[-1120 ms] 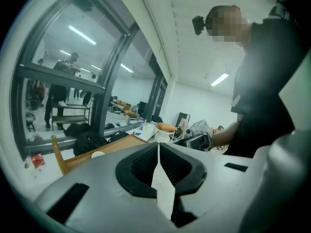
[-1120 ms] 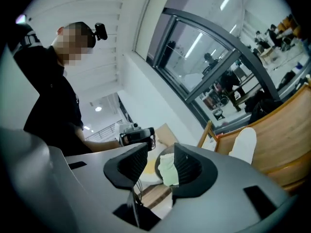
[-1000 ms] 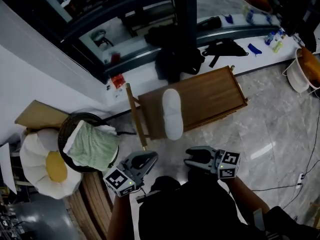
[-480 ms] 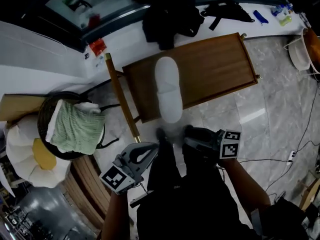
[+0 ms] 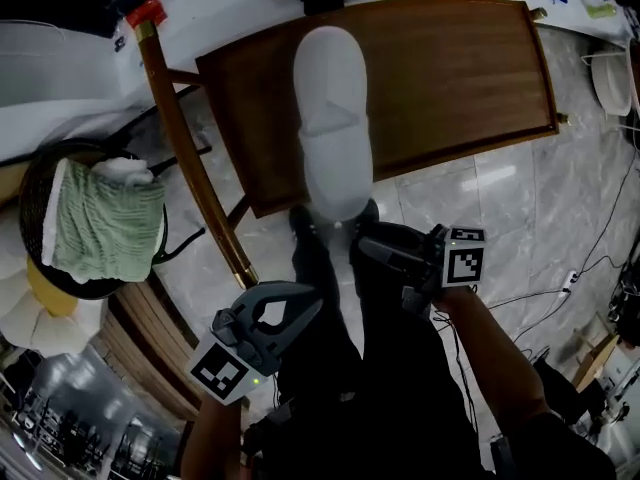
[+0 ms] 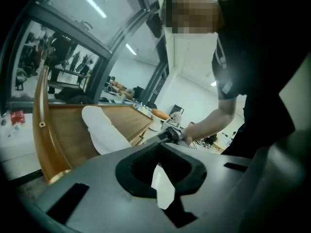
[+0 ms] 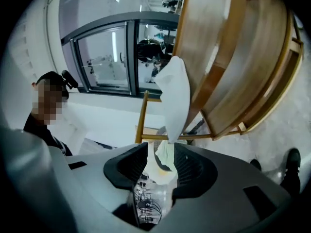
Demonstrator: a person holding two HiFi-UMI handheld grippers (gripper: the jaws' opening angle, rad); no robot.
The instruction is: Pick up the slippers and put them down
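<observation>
A pair of white slippers (image 5: 330, 118) lies pressed together lengthwise on the wooden chair seat (image 5: 450, 78), toes over its near edge. In the left gripper view the slippers (image 6: 102, 130) lie ahead on the seat. In the right gripper view they (image 7: 177, 96) hang just past the jaws, in a rolled picture. My left gripper (image 5: 310, 303) is low at the lower left, its tips together and nothing in them. My right gripper (image 5: 365, 243) sits just below the slippers' toe end with a gap between its empty jaws (image 7: 163, 149).
The chair's back post (image 5: 190, 158) runs down the left of the seat. A dark basket (image 5: 35, 218) with a green towel (image 5: 100, 218) stands at the left. The person's dark legs and shoes (image 5: 310, 248) are between the grippers. Cables (image 5: 590, 268) cross the marble floor at the right.
The chair and slippers have grown much larger and nearer in the head view. Both grippers have dropped toward the seat's near edge, and the right one has rolled.
</observation>
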